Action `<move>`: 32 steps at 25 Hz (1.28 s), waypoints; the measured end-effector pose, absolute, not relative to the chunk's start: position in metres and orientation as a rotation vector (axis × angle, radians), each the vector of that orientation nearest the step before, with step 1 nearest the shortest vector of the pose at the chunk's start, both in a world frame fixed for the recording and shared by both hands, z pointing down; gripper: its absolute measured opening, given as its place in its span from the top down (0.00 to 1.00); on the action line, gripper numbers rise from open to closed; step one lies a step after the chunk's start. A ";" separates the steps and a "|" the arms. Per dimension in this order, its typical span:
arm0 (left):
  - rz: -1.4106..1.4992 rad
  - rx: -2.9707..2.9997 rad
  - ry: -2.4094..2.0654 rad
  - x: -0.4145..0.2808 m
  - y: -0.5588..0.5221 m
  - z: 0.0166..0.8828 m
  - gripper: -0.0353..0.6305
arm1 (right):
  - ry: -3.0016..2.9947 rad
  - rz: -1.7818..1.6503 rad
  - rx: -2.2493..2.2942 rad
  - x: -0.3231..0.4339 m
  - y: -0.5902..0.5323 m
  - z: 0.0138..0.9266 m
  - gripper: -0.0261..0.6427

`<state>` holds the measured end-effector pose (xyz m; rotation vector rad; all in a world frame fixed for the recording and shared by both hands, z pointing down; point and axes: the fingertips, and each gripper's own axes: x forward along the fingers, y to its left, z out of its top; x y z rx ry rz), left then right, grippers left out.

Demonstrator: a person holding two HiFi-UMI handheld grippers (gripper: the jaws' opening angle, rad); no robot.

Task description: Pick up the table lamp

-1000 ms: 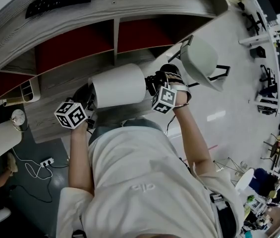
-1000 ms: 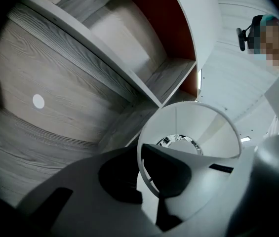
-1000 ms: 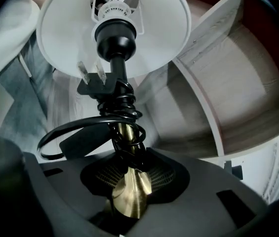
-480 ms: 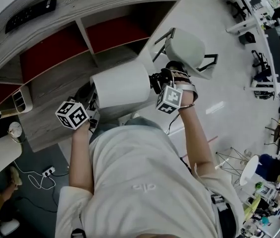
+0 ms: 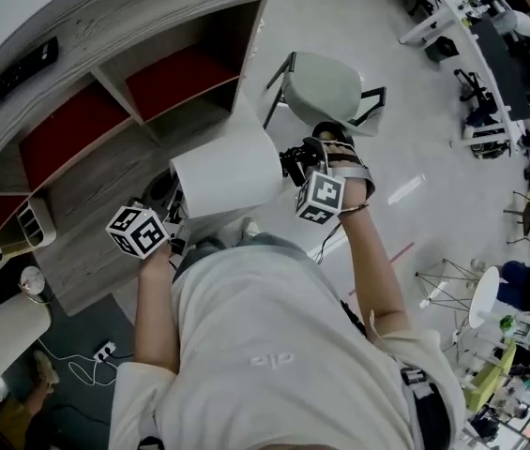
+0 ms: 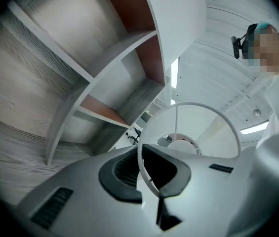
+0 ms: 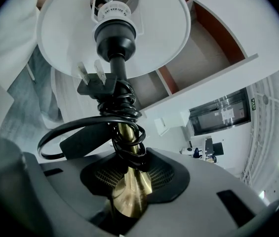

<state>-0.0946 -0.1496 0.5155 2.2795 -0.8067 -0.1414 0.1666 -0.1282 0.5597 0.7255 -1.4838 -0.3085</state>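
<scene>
Head view: by grey shelving (image 5: 105,172) over pale floor (image 5: 340,7), left claw (image 6: 154,181) pinches lampshade (image 5: 227,172), right claw (image 7: 127,179) clamps lamp stem (image 7: 123,131).

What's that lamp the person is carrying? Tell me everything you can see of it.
The table lamp has a white drum shade, a black bulb socket and a shiny brass stem. Its black cord is wound around the stem, two-pin plug sticking out. It is held in the air, roughly sideways, before the person. The left tongs pinch the shade's thin wire ring; the right tongs clamp the stem's flared end.
</scene>
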 end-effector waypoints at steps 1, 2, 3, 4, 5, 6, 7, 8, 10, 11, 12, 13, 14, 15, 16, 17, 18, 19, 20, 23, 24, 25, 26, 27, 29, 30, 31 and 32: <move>-0.142 2.285 -0.796 -0.089 -0.149 0.514 0.91 | -1.477 -0.306 0.733 0.172 -0.126 0.558 0.73; -0.141 2.290 -0.787 -0.084 -0.149 0.513 0.91 | -1.471 -0.305 0.741 0.177 -0.124 0.556 0.73; -0.139 2.293 -0.779 -0.079 -0.148 0.513 0.91 | -1.468 -0.302 0.747 0.182 -0.122 0.555 0.73; -0.136 2.296 -0.770 -0.075 -0.148 0.512 0.91 | -1.467 -0.296 0.752 0.185 -0.119 0.554 0.73; -0.132 2.300 -0.762 -0.071 -0.147 0.512 0.91 | -1.468 -0.287 0.756 0.188 -0.117 0.553 0.73; -0.129 2.303 -0.753 -0.067 -0.147 0.511 0.91 | -1.467 -0.278 0.762 0.191 -0.114 0.553 0.73; -0.126 2.306 -0.745 -0.064 -0.147 0.511 0.91 | -1.464 -0.272 0.769 0.195 -0.112 0.554 0.73; -0.122 2.308 -0.738 -0.061 -0.146 0.511 0.91 | -1.460 -0.269 0.776 0.198 -0.110 0.555 0.73; -0.116 2.311 -0.727 -0.056 -0.145 0.511 0.91 | -1.456 -0.262 0.783 0.203 -0.107 0.555 0.73; -0.113 2.311 -0.723 -0.054 -0.145 0.511 0.91 | -1.456 -0.257 0.785 0.205 -0.105 0.556 0.73; -0.113 2.310 -0.720 -0.053 -0.145 0.511 0.91 | -1.455 -0.253 0.787 0.206 -0.104 0.556 0.73; -0.113 2.307 -0.719 -0.052 -0.145 0.511 0.91 | -1.455 -0.250 0.789 0.207 -0.103 0.557 0.73; -0.114 2.303 -0.718 -0.051 -0.145 0.511 0.91 | -1.456 -0.247 0.790 0.208 -0.102 0.557 0.73; -0.113 2.300 -0.717 -0.050 -0.145 0.510 0.91 | -1.456 -0.244 0.790 0.209 -0.102 0.557 0.73; -0.111 2.300 -0.716 -0.049 -0.144 0.510 0.91 | -1.457 -0.242 0.790 0.210 -0.101 0.557 0.73; -0.109 2.300 -0.714 -0.048 -0.144 0.510 0.91 | -1.458 -0.240 0.790 0.210 -0.100 0.557 0.73; -0.108 2.301 -0.713 -0.048 -0.144 0.510 0.91 | -1.459 -0.237 0.789 0.210 -0.100 0.558 0.73; -0.108 2.301 -0.712 -0.048 -0.144 0.510 0.91 | -1.461 -0.234 0.788 0.210 -0.100 0.559 0.73; -0.108 2.300 -0.713 -0.049 -0.144 0.510 0.91 | -1.463 -0.231 0.786 0.210 -0.100 0.560 0.73; -0.108 2.292 -0.718 -0.052 -0.144 0.512 0.91 | -1.473 -0.226 0.778 0.205 -0.100 0.561 0.73; -0.107 2.290 -0.720 -0.053 -0.144 0.513 0.91 | -1.479 -0.222 0.772 0.202 -0.100 0.560 0.73; -0.106 2.289 -0.720 -0.054 -0.144 0.513 0.91 | -1.483 -0.219 0.767 0.199 -0.100 0.559 0.73; -0.106 2.288 -0.720 -0.055 -0.143 0.513 0.91 | -1.486 -0.218 0.764 0.198 -0.100 0.559 0.73; -0.106 2.287 -0.721 -0.056 -0.143 0.513 0.91 | -1.486 -0.218 0.762 0.197 -0.100 0.560 0.73; -0.107 2.286 -0.724 -0.060 -0.144 0.514 0.91 | -1.480 -0.221 0.761 0.196 -0.102 0.563 0.73; -0.107 2.285 -0.727 -0.061 -0.144 0.514 0.91 | -1.478 -0.223 0.761 0.196 -0.102 0.564 0.73; -0.107 2.285 -0.728 -0.062 -0.145 0.514 0.91 | -1.482 -0.222 0.761 0.194 -0.103 0.564 0.73; -0.106 2.286 -0.730 -0.062 -0.145 0.514 0.91 | -1.487 -0.219 0.759 0.192 -0.103 0.563 0.73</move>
